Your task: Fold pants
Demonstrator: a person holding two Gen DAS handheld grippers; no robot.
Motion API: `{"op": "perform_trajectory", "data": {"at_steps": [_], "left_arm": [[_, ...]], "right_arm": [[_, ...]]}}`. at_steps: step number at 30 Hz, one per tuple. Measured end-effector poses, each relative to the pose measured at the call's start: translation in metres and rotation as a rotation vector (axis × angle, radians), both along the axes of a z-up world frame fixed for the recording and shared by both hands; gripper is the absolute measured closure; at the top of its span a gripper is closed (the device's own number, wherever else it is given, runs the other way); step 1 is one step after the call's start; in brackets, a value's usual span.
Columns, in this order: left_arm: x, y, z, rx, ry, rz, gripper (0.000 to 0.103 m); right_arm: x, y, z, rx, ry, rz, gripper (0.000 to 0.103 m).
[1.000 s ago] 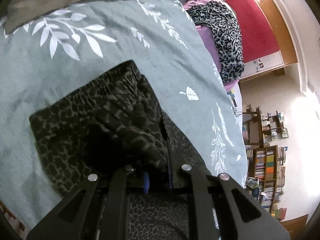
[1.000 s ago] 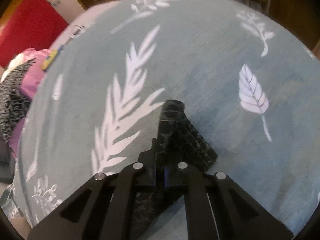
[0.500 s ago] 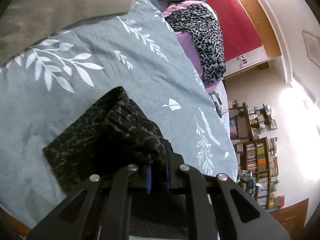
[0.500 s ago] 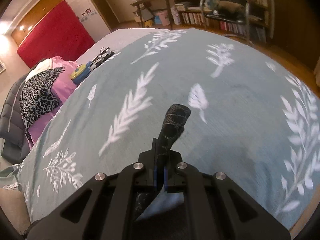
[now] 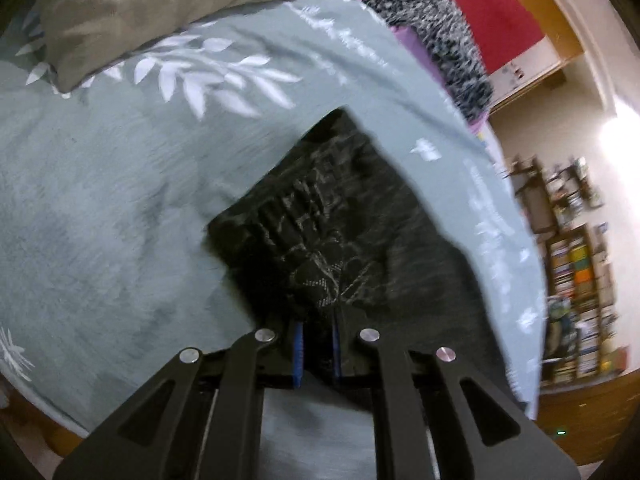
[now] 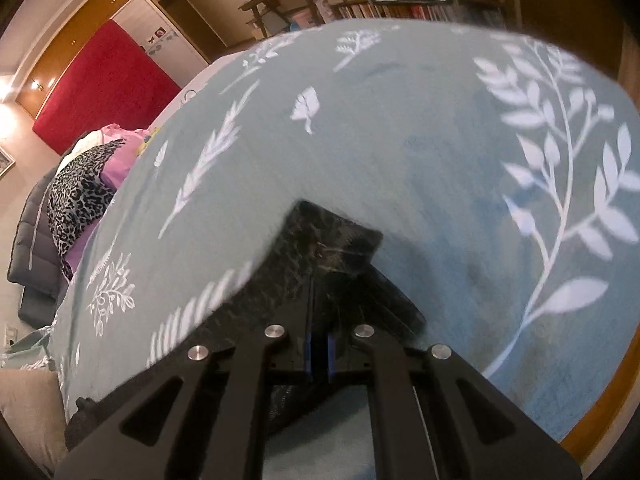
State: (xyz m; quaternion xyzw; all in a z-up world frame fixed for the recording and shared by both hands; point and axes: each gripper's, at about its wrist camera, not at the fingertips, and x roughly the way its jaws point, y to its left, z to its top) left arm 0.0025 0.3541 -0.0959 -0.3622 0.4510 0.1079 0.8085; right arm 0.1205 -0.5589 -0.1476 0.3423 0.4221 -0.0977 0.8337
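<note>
Dark patterned pants [image 5: 340,216] lie on a grey-green bedspread [image 5: 120,184] printed with white leaves. My left gripper [image 5: 318,344] is shut on a bunched fold of the pants, whose cloth spreads flat ahead of it and off to the right. In the right wrist view the pants [image 6: 320,252] show as a dark corner lifted over the bedspread [image 6: 420,140], and my right gripper [image 6: 318,350] is shut on that corner. Blue pads [image 6: 307,354] pinch the cloth. More of the dark fabric trails back under the fingers towards the lower left.
An olive pillow [image 5: 152,8] lies at the head of the bed. A leopard-print garment on pink cloth [image 5: 436,36] sits beyond the bed's far side. Bookshelves [image 5: 580,288] stand by the wall, and wooden floor [image 6: 600,396] shows past the bed's near edge.
My right gripper has swept across the bed carrying the pants corner, so more fabric now trails behind it. The left gripper shifted and rolled, keeping its hold on the bunched fold.
</note>
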Motion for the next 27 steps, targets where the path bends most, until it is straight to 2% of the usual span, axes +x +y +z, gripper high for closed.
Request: {"op": "perform_trajectory", "data": {"at_steps": [1, 7, 14, 18, 19, 21, 23, 25, 27], "left_arm": [[0.000, 0.000, -0.006, 0.005, 0.009, -0.009, 0.093], [-0.002, 0.010, -0.019, -0.004, 0.002, 0.000, 0.090], [-0.001, 0.004, -0.014, 0.066, 0.008, -0.006, 0.089], [-0.004, -0.004, -0.018, 0.101, 0.004, -0.007, 0.087], [-0.004, -0.005, -0.019, 0.103, 0.002, -0.010, 0.086], [-0.008, -0.005, -0.020, 0.085, -0.008, 0.000, 0.084], [-0.013, -0.003, -0.018, 0.048, -0.016, 0.016, 0.081], [-0.017, -0.001, -0.013, 0.038, -0.014, 0.011, 0.078], [-0.021, -0.003, -0.002, 0.079, -0.002, 0.002, 0.065]], "right_arm": [[-0.005, -0.001, -0.006, 0.015, -0.002, 0.003, 0.094], [-0.016, -0.008, -0.017, 0.067, -0.037, 0.000, 0.092], [-0.007, -0.012, -0.006, 0.010, -0.057, 0.009, 0.092], [-0.006, -0.020, 0.011, -0.030, -0.111, -0.010, 0.092], [-0.004, -0.022, 0.009, -0.045, -0.086, -0.026, 0.090], [-0.001, -0.026, -0.002, -0.105, 0.016, -0.069, 0.078], [-0.007, -0.033, -0.008, -0.216, 0.095, -0.156, 0.076], [-0.015, -0.037, -0.006, -0.235, 0.096, -0.194, 0.076], [-0.020, -0.032, 0.002, -0.272, 0.070, -0.183, 0.075]]}}
